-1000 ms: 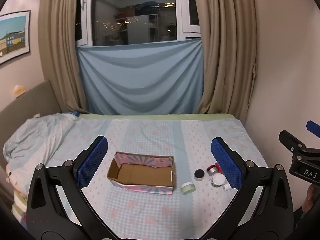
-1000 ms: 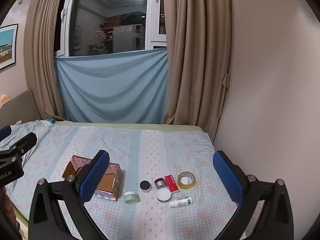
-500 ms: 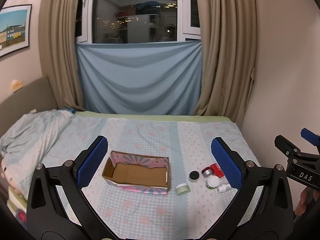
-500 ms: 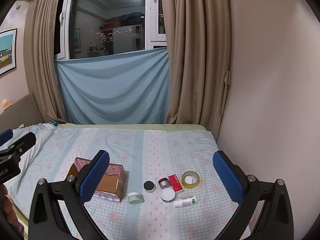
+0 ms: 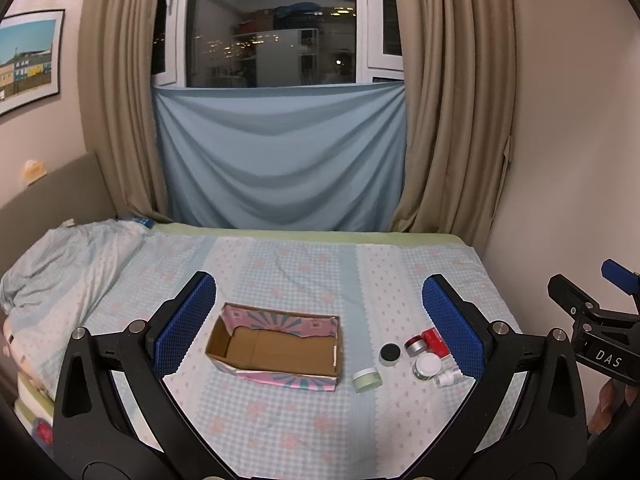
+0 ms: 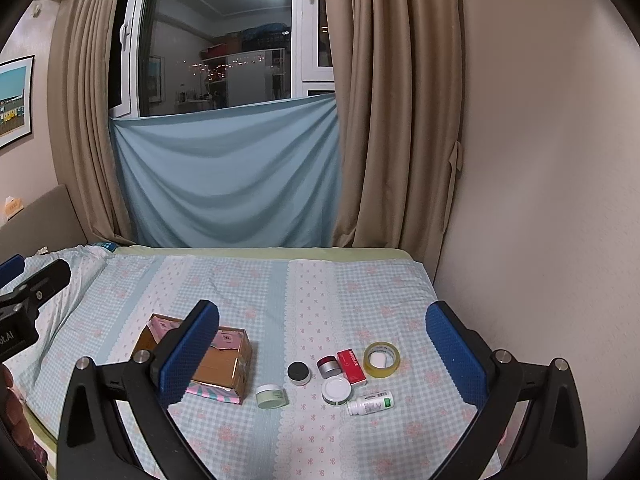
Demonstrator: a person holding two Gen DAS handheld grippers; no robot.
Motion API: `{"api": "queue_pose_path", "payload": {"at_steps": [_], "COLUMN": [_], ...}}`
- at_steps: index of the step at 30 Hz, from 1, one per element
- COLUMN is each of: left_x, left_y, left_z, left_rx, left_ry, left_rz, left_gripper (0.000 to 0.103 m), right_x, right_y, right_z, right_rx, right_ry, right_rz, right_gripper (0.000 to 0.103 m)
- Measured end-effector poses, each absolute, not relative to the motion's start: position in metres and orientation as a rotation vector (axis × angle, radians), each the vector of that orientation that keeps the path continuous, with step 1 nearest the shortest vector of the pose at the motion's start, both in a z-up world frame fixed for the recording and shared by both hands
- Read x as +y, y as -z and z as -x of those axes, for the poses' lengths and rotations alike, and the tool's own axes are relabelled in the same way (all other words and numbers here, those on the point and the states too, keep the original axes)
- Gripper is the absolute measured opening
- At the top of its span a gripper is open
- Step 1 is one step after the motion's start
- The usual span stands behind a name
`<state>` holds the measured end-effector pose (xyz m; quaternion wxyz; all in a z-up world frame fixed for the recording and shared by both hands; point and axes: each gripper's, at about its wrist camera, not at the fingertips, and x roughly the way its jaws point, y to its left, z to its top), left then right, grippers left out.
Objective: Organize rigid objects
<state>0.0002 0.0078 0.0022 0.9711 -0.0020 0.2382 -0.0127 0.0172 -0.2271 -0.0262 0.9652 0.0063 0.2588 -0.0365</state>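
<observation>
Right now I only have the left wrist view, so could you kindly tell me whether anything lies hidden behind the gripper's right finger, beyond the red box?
Observer: Yes, a roll of yellow tape lies flat on the bed, just right of the red box.
Operator: Thank you. I see only the cap end of a white bottle; how does the rest lie?
Observer: The bottle lies on its side in front of the tape, with its cap pointing left.

Beige curtains (image 5: pixel 448 120) flank a dark window (image 5: pixel 272 32) behind the checkered bed (image 5: pixel 280 272).
</observation>
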Motion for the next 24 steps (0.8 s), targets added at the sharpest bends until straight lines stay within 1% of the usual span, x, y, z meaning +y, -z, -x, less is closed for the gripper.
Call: {"api": "queue_pose_path", "payload": {"at_steps": [24], "left_x": [-0.003], "left_y": [-0.008], "left_z": [-0.006], "left_rx": [0.479], "left_ry": [0.031], "left_rz": [-0.007], "left_gripper": [0.102], "right_x": [-0.232], "right_y": [0.025], "right_z": [-0.02], "right_rx": [0.526], "right_ry": [0.074], "right_rz": [-0.007], "right_gripper": [0.103]}}
